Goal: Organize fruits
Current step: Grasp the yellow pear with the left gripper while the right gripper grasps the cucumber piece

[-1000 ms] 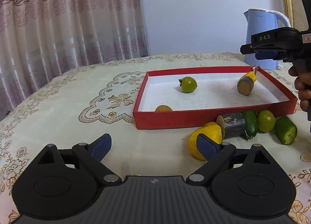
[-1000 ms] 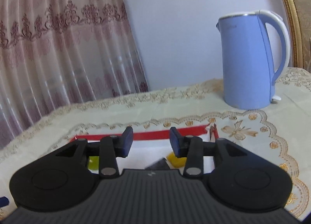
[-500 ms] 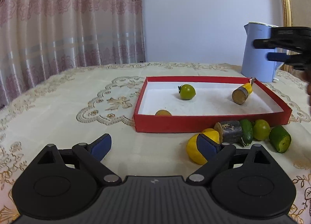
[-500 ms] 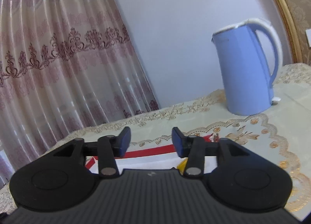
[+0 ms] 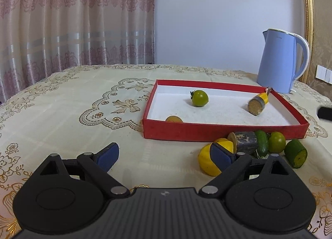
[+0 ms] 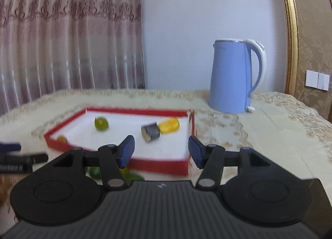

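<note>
Pulling back from the far corner by the kettle (image 6: 236, 77), the right claw (image 6: 160, 148) is now looking over the near rim of the red tray (image 6: 159, 165), and its jaws are opening with nothing between them. Inside the tray are lying a green tomato (image 5: 199, 98), a small orange fruit (image 5: 173, 119) tucked against the near wall, and a yellow piece with a dark cut end (image 5: 258, 104) near the right wall (apparently just set down). The left claw (image 5: 164, 157) is hovering low over the table (image 5: 62, 114), spread wide and empty. Judging by this, one drop-off is finishing and the next pick is starting. Waiting outside the tray's near wall is a tight cluster: a glossy yellow fruit (image 5: 204, 161) partly hidden behind the left claw's right pad, a grey-barked stub (image 5: 245, 141), a small cucumber (image 5: 261, 143), a second green tomato (image 5: 277, 142) and a cut green chunk (image 5: 295, 156). The next move is calling for a lowering onto one outer piece without nudging its neighbours.
</note>
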A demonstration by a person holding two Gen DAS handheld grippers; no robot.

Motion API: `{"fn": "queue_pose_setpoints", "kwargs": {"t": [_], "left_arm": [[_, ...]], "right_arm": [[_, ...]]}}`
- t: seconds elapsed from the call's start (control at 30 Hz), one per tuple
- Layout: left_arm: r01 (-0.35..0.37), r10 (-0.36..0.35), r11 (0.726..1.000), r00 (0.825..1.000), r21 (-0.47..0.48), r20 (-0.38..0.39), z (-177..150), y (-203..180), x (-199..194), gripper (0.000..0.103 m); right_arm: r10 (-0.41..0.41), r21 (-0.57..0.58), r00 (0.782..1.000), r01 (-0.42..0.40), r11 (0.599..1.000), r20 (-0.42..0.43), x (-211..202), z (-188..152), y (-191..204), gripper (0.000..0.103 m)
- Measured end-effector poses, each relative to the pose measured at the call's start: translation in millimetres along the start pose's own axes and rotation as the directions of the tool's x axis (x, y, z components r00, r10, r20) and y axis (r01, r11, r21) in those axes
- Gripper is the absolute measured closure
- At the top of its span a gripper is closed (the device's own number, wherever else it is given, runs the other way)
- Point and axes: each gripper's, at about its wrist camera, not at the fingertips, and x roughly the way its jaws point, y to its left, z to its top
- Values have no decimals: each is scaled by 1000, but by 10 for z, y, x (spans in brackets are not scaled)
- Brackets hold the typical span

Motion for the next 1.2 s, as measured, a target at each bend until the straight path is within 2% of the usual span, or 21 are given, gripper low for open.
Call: {"fn": "queue_pose_setpoints", "kwargs": {"t": [0.07,0.23,0.3,0.4,0.5,0.67,0.83,1.0,1.07,1.2], "left_arm": [[-6,6,1000,1000,-3,8,0,7,-18,8],[23,-24,1000,1000,11,13,0,-7,-24,8],[28,-28,1000,1000,13,13,-3,-14,-22,8],[47,-47,999,999,11,8,-1,-13,-15,8],[50,-51,999,998,9,34,-13,-7,-58,8],[62,-62,998,997,6,47,-9,0,-75,8],[55,-55,998,998,4,36,-5,3,-66,8],[59,-59,998,997,5,40,-8,9,-75,8],[61,-62,998,997,7,40,-9,5,-73,8],[65,-65,998,997,9,41,-10,-1,-77,8]], "right_arm": [[26,8,1000,-26,1000,-15,-93,-31,12,48],[19,-100,997,-26,995,-71,-139,-90,129,48],[44,-72,996,-50,996,-82,-89,-118,131,48],[80,-112,994,-87,990,-70,-19,-179,239,48],[108,-99,990,-116,988,-91,77,-176,301,48],[64,-119,988,-82,990,-144,208,-208,313,48],[75,-99,981,-93,991,-177,308,-207,292,49],[63,-127,974,-92,988,-217,437,-225,361,56],[53,-132,970,-87,987,-238,490,-241,379,67],[19,-155,970,-58,986,-243,503,-267,404,72]]}}
